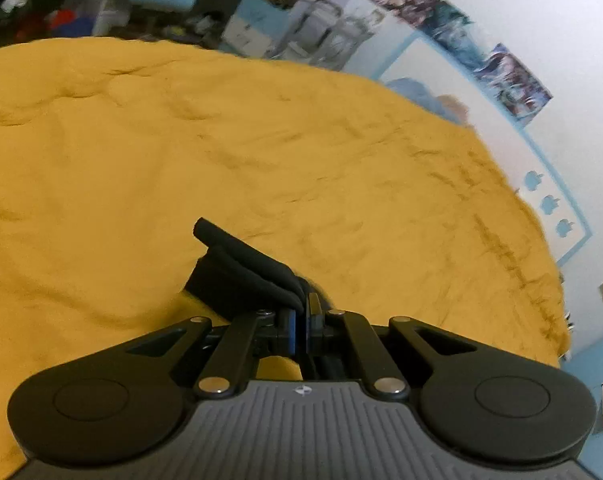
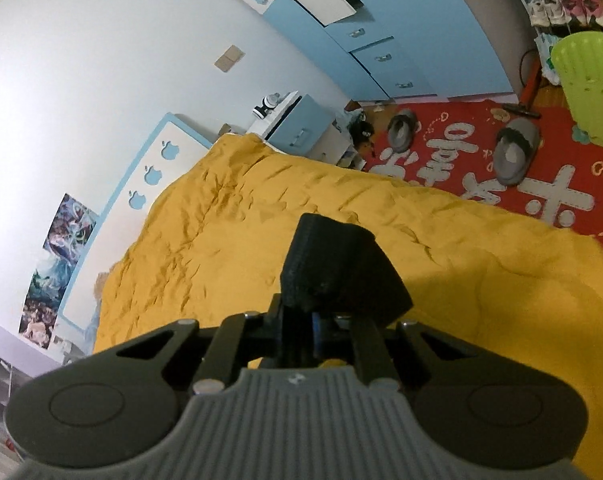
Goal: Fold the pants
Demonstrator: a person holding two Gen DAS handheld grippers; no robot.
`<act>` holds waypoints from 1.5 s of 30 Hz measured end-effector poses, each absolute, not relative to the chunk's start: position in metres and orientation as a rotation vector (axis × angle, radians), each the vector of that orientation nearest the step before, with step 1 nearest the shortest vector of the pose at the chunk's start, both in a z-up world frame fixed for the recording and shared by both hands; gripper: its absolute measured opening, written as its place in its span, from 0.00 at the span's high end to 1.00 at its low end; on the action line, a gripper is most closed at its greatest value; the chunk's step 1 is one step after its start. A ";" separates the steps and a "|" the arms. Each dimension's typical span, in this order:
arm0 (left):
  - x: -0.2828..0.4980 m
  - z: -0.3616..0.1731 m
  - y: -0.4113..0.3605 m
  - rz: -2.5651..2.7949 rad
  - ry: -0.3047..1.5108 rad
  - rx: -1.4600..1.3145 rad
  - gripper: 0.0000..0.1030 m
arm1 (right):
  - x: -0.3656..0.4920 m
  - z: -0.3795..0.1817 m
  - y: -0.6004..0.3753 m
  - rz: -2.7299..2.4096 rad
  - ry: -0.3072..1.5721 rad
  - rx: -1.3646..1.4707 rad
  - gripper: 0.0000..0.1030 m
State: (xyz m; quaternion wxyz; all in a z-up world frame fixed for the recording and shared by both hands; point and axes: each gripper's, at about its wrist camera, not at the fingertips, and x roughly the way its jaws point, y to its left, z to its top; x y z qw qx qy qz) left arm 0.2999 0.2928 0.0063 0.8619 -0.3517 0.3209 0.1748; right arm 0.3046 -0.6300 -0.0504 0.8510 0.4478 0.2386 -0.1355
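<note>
The pants are black cloth. In the left wrist view a bunched black fold of the pants (image 1: 241, 268) sticks out of my left gripper (image 1: 301, 322), which is shut on it above the yellow bedspread (image 1: 221, 152). In the right wrist view my right gripper (image 2: 313, 328) is shut on another black edge of the pants (image 2: 337, 264), which stands up in front of the jaws over the bedspread (image 2: 229, 240). The rest of the pants hangs below and is hidden by the grippers.
The bed has a blue and white headboard (image 2: 157, 176) against a white wall with posters (image 1: 501, 72). A blue nightstand (image 2: 297, 120) stands at the bed's corner. On the floor lie a red rug (image 2: 541, 168), grey slippers (image 2: 515, 152) and a green bin (image 2: 589, 84).
</note>
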 end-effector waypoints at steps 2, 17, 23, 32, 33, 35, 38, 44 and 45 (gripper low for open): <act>0.269 0.005 0.307 0.366 0.715 -0.748 0.96 | 0.271 -0.041 -0.631 -0.295 0.551 0.947 0.92; 0.146 -0.114 0.341 0.450 0.942 -0.769 0.82 | 0.092 -0.155 -0.639 -0.338 0.792 1.055 0.91; 0.153 -0.091 0.329 0.467 1.029 -0.554 0.55 | 0.091 -0.127 -0.638 -0.339 0.856 0.854 0.69; 0.173 -0.057 0.353 0.438 0.898 -0.389 0.25 | 0.088 -0.055 -0.636 -0.299 0.789 0.540 0.57; 0.181 -0.064 0.355 0.443 0.907 -0.394 0.25 | 0.096 -0.052 -0.631 -0.271 0.783 0.513 0.55; 0.192 -0.077 0.361 0.443 0.920 -0.425 0.25 | 0.117 -0.052 -0.623 -0.229 0.779 0.477 0.47; 0.201 -0.097 0.371 0.412 0.912 -0.518 0.25 | 0.152 -0.061 -0.620 -0.166 0.810 0.446 0.44; 0.210 -0.122 0.370 0.379 0.920 -0.578 0.25 | 0.220 -0.083 -0.632 -0.098 0.907 0.337 0.41; 0.211 -0.124 0.369 0.384 0.922 -0.580 0.24 | 0.230 -0.089 -0.638 -0.079 0.933 0.347 0.40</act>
